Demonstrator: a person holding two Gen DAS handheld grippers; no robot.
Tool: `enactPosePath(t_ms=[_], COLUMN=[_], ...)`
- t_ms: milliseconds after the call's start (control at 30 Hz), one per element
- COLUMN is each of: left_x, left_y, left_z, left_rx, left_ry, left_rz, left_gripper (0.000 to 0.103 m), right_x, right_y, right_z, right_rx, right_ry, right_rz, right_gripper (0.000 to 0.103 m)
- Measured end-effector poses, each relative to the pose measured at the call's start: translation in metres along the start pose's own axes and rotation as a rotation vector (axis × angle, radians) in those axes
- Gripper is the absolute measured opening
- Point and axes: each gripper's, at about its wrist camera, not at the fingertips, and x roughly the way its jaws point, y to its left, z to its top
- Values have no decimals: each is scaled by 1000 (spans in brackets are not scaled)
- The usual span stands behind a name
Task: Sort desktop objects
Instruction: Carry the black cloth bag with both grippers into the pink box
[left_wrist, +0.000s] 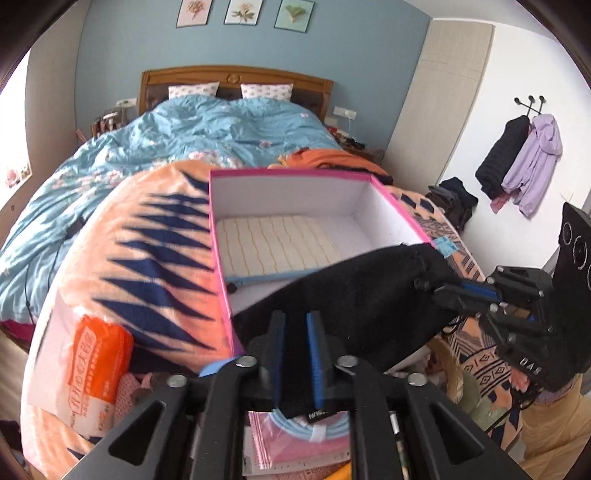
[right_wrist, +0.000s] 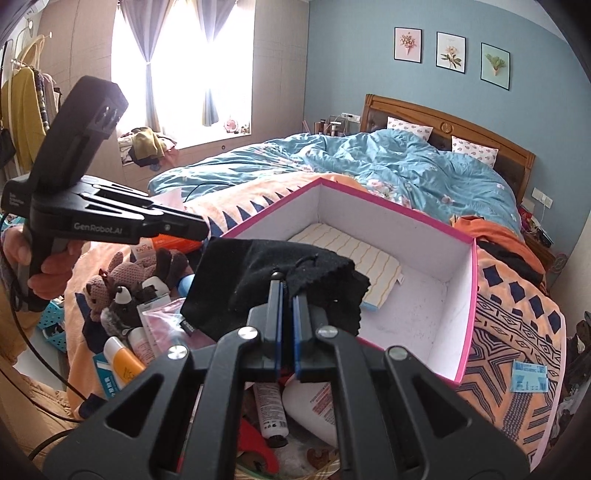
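Beyond my jaws I see a bed (left_wrist: 221, 122) with a rumpled blue duvet (right_wrist: 388, 162), two pillows against its wooden headboard (left_wrist: 236, 79). Three framed prints (right_wrist: 450, 50) hang above. Jackets (left_wrist: 524, 155) hang on wall hooks.

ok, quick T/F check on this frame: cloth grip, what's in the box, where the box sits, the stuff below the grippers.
1. Both grippers pinch the black cloth: left gripper, right gripper. True.
2. The pink box holds nothing. False: a striped cream pad lies flat on its floor.
3. The box rests on the orange patterned blanket. True.
4. The cloth lies fully inside the box. False: it hangs between the grippers, over the box's near edge.
5. A stuffed toy sits among the clutter to the left in the right wrist view. True.
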Motion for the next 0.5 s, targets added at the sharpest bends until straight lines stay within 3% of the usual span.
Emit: enactPosePath(t_ms=[33,67,100,333,433,500], left_x=[4,9,15,52,60,59], left_y=[2,5,8,13,12,13], left_z=[-3,-7,-10,-21,-23,-21], left_rx=[-6,-13,-24,-75,-89,-98], left_ry=[11,27,44,144,158,157], left_rz=[25,45,49,-26,-61,-65], left_gripper=[31,45,49,49,36,12], right_x=[1,3,5,10,12,13], right_y=[-1,-3,-5,-13,-14,-14], right_z=[-1,-3,-5,-11,-12,-11], right_rx=[5,10,18,46,48,48], right_ry=[4,9,13,24,27,28], right_rz=[2,0,-1,-4,-3,-3], right_gripper=[5,5,5,5,5,5])
